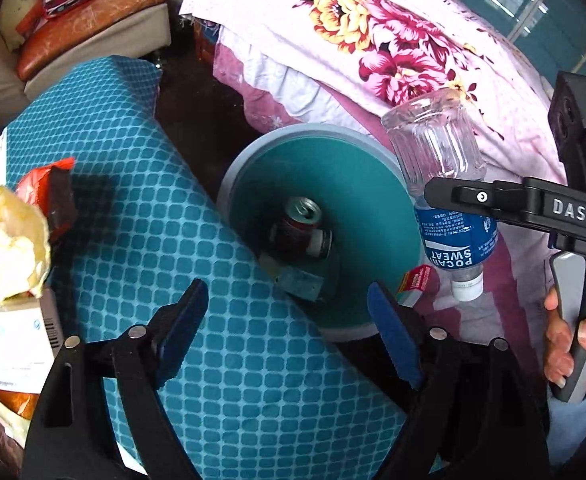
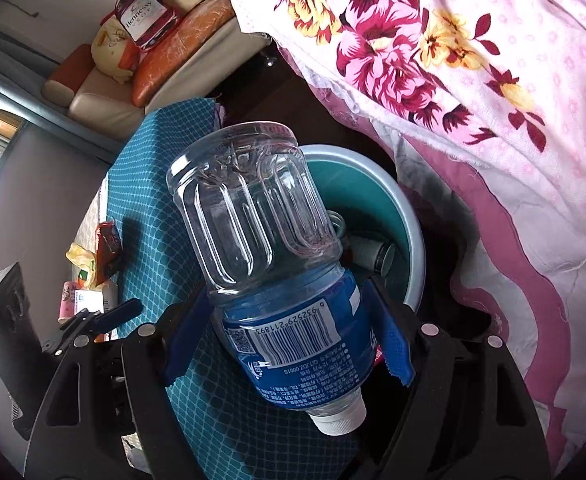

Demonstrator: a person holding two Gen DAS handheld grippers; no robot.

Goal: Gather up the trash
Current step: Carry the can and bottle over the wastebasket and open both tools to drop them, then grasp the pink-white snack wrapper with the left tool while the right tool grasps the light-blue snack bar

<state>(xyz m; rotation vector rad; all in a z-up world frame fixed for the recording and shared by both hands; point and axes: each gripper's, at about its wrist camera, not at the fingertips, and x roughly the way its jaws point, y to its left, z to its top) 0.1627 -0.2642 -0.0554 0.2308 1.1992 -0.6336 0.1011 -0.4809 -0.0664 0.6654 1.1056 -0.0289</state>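
My right gripper is shut on a clear Pocari Sweat bottle with a blue label, held cap down. In the left wrist view the same bottle hangs at the right rim of a round teal bin, with the right gripper clamped across its label. A red drink can and other scraps lie in the bin's bottom. My left gripper stands open over the table edge beside the bin, nothing between its blue pads. It also shows at the left of the right wrist view, the left gripper.
A teal patterned cloth covers the table left of the bin. A red wrapper, crumpled yellowish paper and a white box lie at its left edge. A small red box sits by the bin. A floral blanket drapes behind; a person's hand holds the right gripper's handle.
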